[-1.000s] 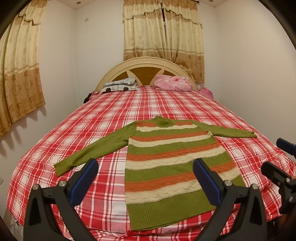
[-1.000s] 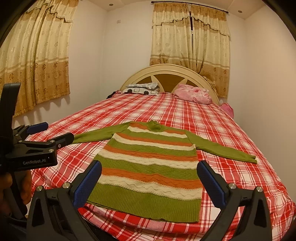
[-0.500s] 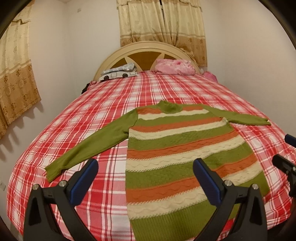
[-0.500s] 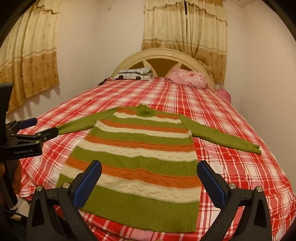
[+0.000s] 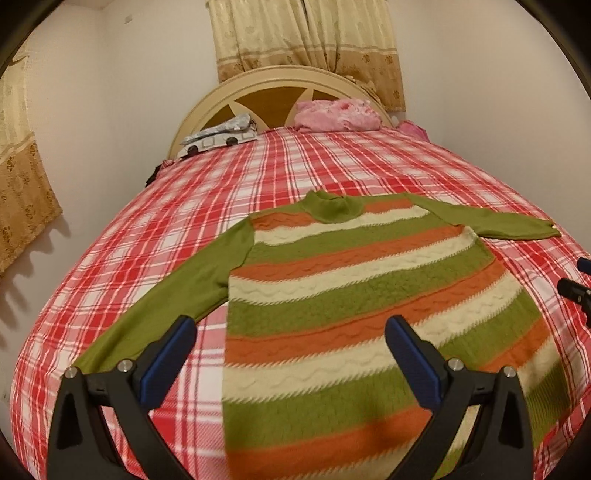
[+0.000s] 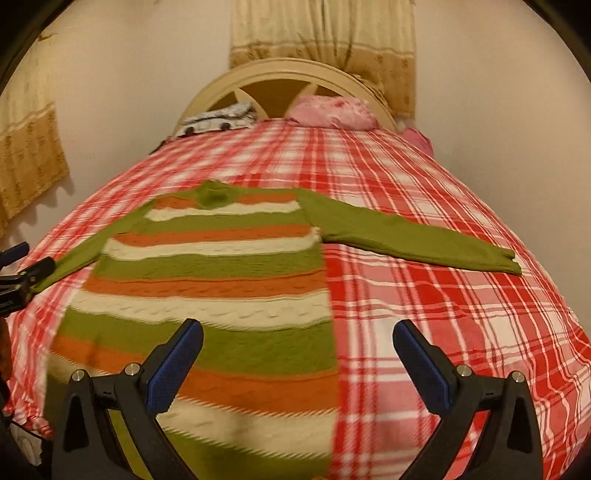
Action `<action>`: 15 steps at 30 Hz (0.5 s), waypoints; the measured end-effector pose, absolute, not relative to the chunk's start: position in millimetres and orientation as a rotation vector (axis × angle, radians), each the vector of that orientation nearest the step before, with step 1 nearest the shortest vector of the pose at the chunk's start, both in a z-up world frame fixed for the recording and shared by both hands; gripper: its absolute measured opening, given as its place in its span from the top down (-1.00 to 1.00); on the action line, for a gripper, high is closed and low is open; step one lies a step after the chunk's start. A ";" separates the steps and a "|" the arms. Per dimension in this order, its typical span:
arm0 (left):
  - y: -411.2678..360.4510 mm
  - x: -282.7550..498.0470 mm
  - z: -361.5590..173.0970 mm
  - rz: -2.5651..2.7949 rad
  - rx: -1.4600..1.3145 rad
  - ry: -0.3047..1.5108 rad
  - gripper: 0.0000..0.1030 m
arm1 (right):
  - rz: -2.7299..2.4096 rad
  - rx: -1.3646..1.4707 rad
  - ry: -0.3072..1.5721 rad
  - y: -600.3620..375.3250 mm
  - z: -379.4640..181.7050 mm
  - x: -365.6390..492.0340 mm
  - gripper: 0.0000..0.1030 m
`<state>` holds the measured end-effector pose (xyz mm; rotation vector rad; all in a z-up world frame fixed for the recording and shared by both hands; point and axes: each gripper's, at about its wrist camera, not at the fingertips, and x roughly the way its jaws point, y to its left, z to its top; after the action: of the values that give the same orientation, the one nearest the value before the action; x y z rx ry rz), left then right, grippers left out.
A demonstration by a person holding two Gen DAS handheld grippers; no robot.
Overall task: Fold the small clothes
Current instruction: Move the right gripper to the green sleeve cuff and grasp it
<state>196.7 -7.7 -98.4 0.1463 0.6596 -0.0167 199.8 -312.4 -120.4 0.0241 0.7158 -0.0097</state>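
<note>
A small knit sweater [image 5: 343, 295] [image 6: 221, 266] with green, orange and cream stripes lies flat on the bed, neck toward the headboard, both green sleeves spread out. My left gripper [image 5: 290, 332] hovers open above the sweater's lower left side, near the left sleeve [image 5: 177, 306]. My right gripper [image 6: 297, 336] is open above the sweater's right edge, and the right sleeve [image 6: 406, 236] stretches away beyond it. Nothing is between either pair of blue-padded fingers. The hem is cut off by the bottom of both views.
A red and white plaid bedspread [image 5: 332, 162] covers the bed. A pink pillow [image 5: 336, 114] and a folded grey-white cloth [image 5: 218, 138] lie by the curved headboard [image 5: 280, 79]. Walls with curtains [image 5: 306, 33] stand close on both sides.
Both grippers have moved forward and lower over the bed, so the sweater fills more of each view. Their jaws stay open.
</note>
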 end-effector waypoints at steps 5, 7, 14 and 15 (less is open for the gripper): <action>-18.2 222.9 -109.1 -0.041 0.140 0.680 -1.00 | -0.066 0.039 0.750 -347.7 -131.6 225.3 -0.98; -24.2 233.2 -113.2 -0.046 0.148 0.684 -1.00 | -0.095 0.045 0.762 -364.3 -136.7 236.5 -0.98; -37.6 253.5 -123.6 -0.078 0.141 0.685 -1.00 | -0.191 0.124 0.783 -431.3 -140.0 271.0 -0.98; -38.5 256.1 -124.6 -0.077 0.147 0.683 -1.00 | -0.214 0.130 0.785 -445.1 -139.5 276.9 -0.98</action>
<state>256.1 -38.5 -124.6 0.1474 0.6832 -0.0773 276.9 -445.1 -139.5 0.1299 0.7848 -0.2138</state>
